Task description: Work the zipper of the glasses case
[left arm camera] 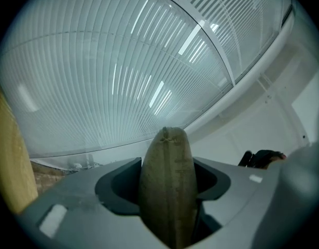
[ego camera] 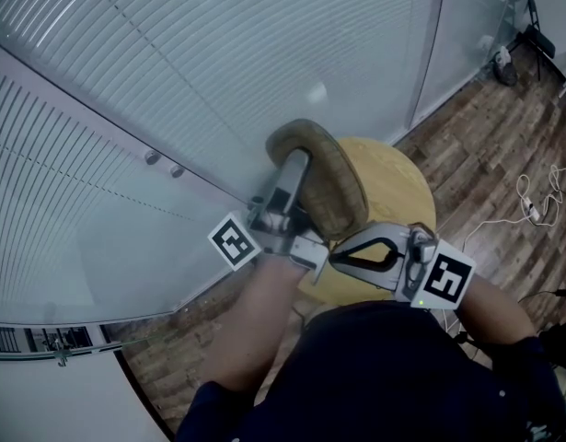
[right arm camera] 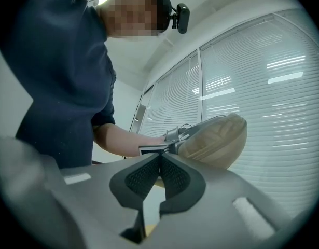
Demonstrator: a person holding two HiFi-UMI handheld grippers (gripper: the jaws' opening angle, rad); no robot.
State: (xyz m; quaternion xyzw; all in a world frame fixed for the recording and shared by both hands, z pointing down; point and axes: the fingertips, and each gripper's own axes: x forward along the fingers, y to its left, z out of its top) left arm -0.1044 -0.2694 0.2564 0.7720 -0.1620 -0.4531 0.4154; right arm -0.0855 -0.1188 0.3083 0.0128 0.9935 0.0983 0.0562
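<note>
An olive-tan fabric glasses case (ego camera: 324, 178) is held up on edge above a round wooden table (ego camera: 398, 187). My left gripper (ego camera: 296, 168) is shut on it, and in the left gripper view the case (left arm camera: 167, 185) fills the gap between the jaws. My right gripper (ego camera: 336, 251) sits at the case's near lower end with its jaws shut. In the right gripper view its tips (right arm camera: 160, 157) meet with nothing visible between them. Behind them are the case (right arm camera: 216, 139) and the left gripper (right arm camera: 172, 136). The zipper pull is not visible.
A glass wall with horizontal blinds (ego camera: 172, 81) stands just beyond the table. Wooden floor (ego camera: 503, 127) lies to the right, with white cables (ego camera: 531, 205) and a chair (ego camera: 526, 26) far off. My own torso and forearms fill the bottom of the head view.
</note>
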